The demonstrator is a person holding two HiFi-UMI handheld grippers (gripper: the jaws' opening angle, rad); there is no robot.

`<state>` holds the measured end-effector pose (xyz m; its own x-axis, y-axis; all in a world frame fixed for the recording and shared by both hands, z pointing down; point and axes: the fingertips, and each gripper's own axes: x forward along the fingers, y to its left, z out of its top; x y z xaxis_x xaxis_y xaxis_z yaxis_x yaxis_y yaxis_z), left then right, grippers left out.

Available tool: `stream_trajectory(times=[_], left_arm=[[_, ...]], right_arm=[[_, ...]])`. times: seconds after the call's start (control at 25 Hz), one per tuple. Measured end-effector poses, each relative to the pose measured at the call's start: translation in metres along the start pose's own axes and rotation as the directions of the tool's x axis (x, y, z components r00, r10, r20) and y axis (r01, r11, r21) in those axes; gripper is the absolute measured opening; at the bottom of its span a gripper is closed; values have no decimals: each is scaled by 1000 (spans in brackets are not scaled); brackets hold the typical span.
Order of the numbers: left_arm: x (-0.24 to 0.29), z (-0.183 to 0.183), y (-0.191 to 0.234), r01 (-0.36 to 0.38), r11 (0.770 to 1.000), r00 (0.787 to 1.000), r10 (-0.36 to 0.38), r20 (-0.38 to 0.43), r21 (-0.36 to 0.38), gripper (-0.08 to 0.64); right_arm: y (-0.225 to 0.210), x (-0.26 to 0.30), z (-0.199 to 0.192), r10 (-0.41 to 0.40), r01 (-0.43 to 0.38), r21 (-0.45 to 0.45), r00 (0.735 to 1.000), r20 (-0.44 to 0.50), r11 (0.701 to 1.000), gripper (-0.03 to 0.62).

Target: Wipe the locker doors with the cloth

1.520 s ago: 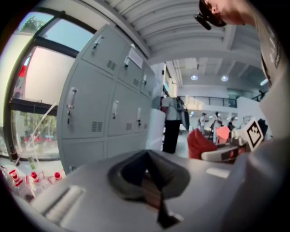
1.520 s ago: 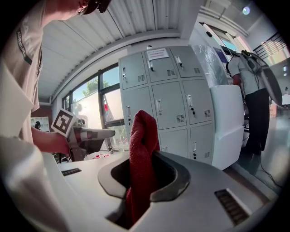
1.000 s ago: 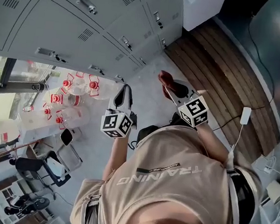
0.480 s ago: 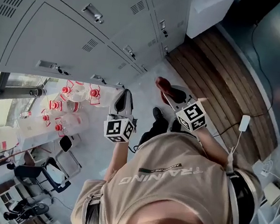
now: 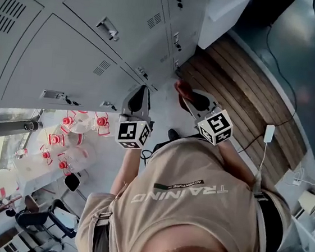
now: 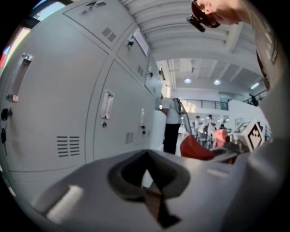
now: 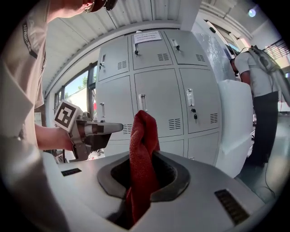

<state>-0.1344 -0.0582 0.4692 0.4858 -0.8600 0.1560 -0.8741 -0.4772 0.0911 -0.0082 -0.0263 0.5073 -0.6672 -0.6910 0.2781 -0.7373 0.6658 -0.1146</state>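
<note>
The right gripper view alone shows plainly how the red terry cloth (image 7: pixel 142 136) stands upright, clamped in the right gripper (image 7: pixel 142 181), with the grey metal locker doors (image 7: pixel 158 99) farther ahead and apart from it. The left gripper view shows the left gripper (image 6: pixel 152 195) pressed together on nothing. In the head view both forearms reach forward, side by side.

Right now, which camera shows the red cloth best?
The right gripper view: the cloth stands large at centre, pinched between the jaws. The head view shows only a small red tip; the left gripper view, a blurred red lump at right.
</note>
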Motion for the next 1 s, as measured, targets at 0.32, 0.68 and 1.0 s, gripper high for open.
stream_trajectory(times=[0.32,0.68,1.0], left_arm=[[12,-2,45,-39,999,999,39,7,-23,6],[50,4,72,-119,992,993,118,-17,-40,6],[96,33,88,-264,962,964,265,0,-65,6]], right_arm=[[1,48,14,26,-26,-16,1000,-17,1000,55],[-24,101,17,172,-173,-17,983,-59,985,55],[-54,143,69,375,-369,-247,927,-25,896,55]])
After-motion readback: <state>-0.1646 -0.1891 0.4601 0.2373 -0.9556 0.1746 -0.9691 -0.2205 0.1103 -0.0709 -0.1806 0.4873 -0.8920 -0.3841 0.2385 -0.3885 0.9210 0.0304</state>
